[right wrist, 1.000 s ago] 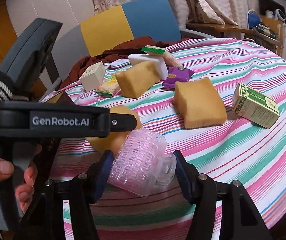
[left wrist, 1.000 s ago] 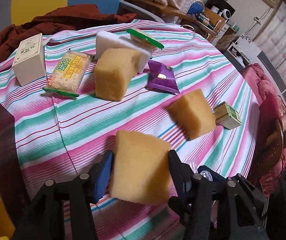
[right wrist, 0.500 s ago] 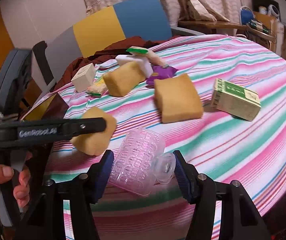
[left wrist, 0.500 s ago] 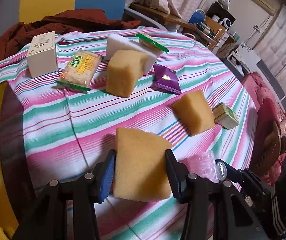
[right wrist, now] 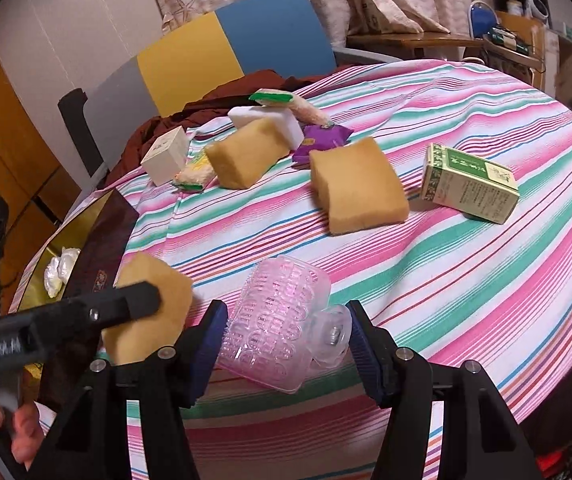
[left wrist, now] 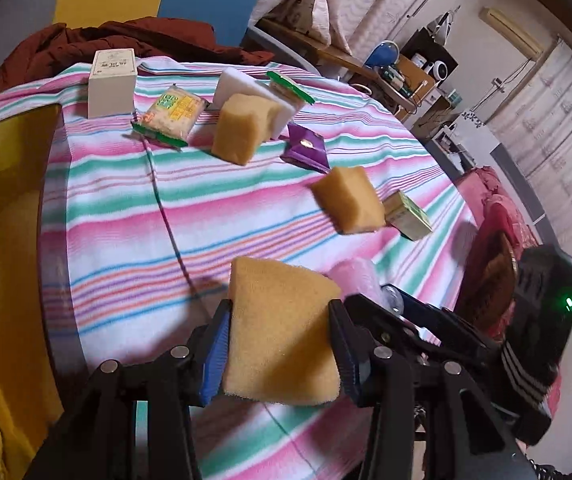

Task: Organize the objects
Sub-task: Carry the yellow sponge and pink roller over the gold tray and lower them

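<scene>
My left gripper (left wrist: 281, 344) is shut on a tan sponge (left wrist: 281, 332) and holds it above the near edge of the striped table (left wrist: 125, 216). My right gripper (right wrist: 286, 332) is shut on a clear pink plastic case (right wrist: 281, 320), also raised above the table; the case shows blurred in the left wrist view (left wrist: 356, 280). The held sponge shows in the right wrist view (right wrist: 145, 304) beside the left gripper's finger (right wrist: 125, 304). Two more tan sponges (right wrist: 358, 186) (right wrist: 245, 152) lie on the table.
A green box (right wrist: 470, 188), a purple packet (right wrist: 322, 140), a white block (right wrist: 273, 120), cracker packets (left wrist: 169, 114) and a white box (left wrist: 111, 82) lie on the cloth. A gold-lined dark box (right wrist: 85, 248) stands at the left edge. A brown cloth (left wrist: 125, 36) drapes the chair behind.
Both grippers have lifted and drawn back toward the near edge with their loads. The gold-lined box has come further into the left wrist view.
</scene>
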Action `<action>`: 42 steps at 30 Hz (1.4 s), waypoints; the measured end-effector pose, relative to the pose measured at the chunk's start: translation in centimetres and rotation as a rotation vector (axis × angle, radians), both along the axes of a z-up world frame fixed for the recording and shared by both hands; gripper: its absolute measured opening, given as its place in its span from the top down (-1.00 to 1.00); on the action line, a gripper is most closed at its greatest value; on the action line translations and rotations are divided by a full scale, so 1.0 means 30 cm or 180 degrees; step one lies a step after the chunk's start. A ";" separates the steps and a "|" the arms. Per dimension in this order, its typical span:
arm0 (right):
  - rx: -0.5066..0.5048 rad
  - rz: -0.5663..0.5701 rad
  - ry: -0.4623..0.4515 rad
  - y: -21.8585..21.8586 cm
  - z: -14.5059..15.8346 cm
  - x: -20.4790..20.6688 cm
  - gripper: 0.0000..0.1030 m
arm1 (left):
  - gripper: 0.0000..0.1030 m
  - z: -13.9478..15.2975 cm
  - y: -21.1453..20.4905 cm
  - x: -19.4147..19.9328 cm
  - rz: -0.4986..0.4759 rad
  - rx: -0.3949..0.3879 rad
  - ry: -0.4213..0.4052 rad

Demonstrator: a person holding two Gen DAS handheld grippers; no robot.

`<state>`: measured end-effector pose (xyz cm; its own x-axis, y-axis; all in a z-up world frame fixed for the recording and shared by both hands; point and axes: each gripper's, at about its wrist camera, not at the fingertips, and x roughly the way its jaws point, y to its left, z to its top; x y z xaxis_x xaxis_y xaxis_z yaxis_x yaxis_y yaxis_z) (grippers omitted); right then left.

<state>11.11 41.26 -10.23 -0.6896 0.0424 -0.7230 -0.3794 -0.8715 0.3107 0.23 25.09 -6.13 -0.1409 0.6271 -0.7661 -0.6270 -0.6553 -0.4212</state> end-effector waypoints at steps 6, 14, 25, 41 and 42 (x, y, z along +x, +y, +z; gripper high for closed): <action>-0.0088 0.0020 -0.0057 -0.027 0.007 -0.004 -0.17 | 0.09 0.055 -0.118 0.042 0.0089 0.0160 0.0082; -0.0122 0.0278 0.0092 -0.143 0.087 -0.031 -0.17 | 0.08 0.155 -0.324 0.047 0.0450 0.0373 0.0291; -0.0113 0.0857 0.0337 -0.377 0.217 -0.081 -0.17 | 0.07 0.178 -0.679 -0.009 0.1204 0.0479 0.0376; 0.0053 0.1502 0.0197 -0.664 0.206 -0.196 -0.18 | 0.05 0.042 -0.909 -0.084 0.1571 0.0385 0.0075; 0.0063 0.1519 0.0188 -0.673 0.202 -0.198 -0.18 | 0.05 0.042 -0.920 -0.086 0.1603 0.0407 0.0063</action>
<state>5.18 21.08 -4.17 -0.6753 -0.2754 -0.6842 0.0822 -0.9500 0.3012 -2.36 -2.51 -4.88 -0.4632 0.5662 -0.6818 -0.2558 -0.8220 -0.5088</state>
